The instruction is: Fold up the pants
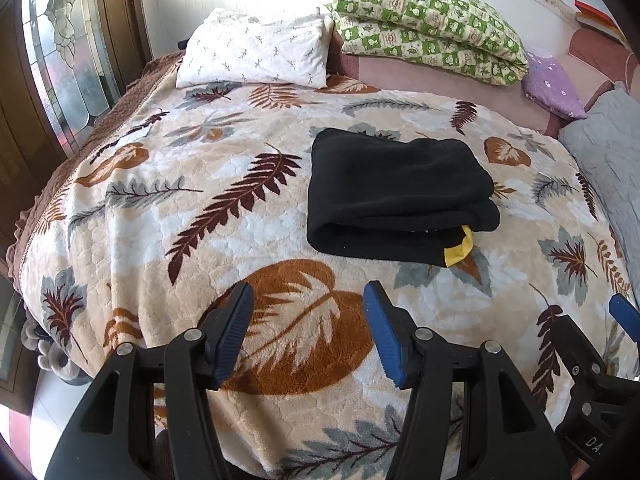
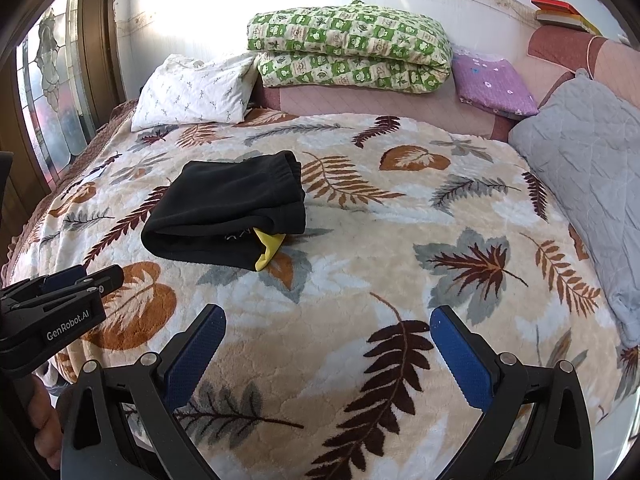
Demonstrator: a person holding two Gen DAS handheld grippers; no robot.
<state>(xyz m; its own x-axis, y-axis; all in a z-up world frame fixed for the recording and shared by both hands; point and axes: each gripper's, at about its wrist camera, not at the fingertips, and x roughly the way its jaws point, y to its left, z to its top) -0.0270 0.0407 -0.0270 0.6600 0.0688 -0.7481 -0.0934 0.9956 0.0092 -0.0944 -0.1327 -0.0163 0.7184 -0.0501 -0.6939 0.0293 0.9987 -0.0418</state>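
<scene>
Black pants (image 1: pixel 400 196) sit folded into a compact stack on the leaf-print blanket (image 1: pixel 208 216) covering the bed, roughly mid-bed, with a yellow lining edge (image 1: pixel 460 250) poking out at the near right corner of the stack. Left gripper (image 1: pixel 308 332) hovers above the blanket near the bed's front edge, jaws wide, nothing in them, well apart from the pants. Right gripper (image 2: pixel 328 348) same story: jaws wide, empty, over the blanket with the pants (image 2: pixel 228 208) ahead and to its left. Left gripper (image 2: pixel 64 280) shows at the left edge of the right wrist view. At the headboard end: white pillow (image 1: pixel 256 52), folded green-checked quilt (image 1: pixel 432 28), purple cushion (image 2: pixel 492 80), grey quilted pad (image 2: pixel 588 152) along the right side.
</scene>
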